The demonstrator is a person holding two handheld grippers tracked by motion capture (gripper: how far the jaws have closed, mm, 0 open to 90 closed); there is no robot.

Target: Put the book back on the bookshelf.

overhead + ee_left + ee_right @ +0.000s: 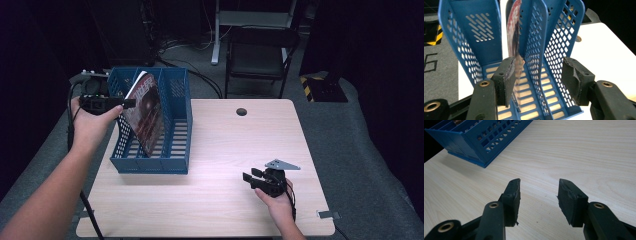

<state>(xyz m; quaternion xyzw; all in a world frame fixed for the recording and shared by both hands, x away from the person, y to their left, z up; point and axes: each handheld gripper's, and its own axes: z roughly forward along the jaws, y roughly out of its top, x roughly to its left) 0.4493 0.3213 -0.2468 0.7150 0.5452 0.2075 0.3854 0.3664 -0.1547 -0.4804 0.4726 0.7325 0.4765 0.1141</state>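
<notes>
A blue perforated file rack [175,145] stands on the left part of the pale wooden table [225,210]. A magazine with a dark red cover [146,115] leans in one of its slots. My left gripper [125,103] hovers at the rack's left wall, level with the magazine's upper edge. In the left gripper view the left gripper [539,61] is open; the magazine's thin edge [514,35] stands just inside one pad [505,80], and the other pad is well clear of it. My right gripper [250,175] is low over the table near the front right, and in its own view the right gripper [539,181] is open and holds nothing.
A black chair [260,55] and a white desk leg [216,35] stand on the grey floor beyond the table. A round cable hole [241,111] sits near the table's far edge. The rack's corner [481,147] lies ahead and left of the right gripper.
</notes>
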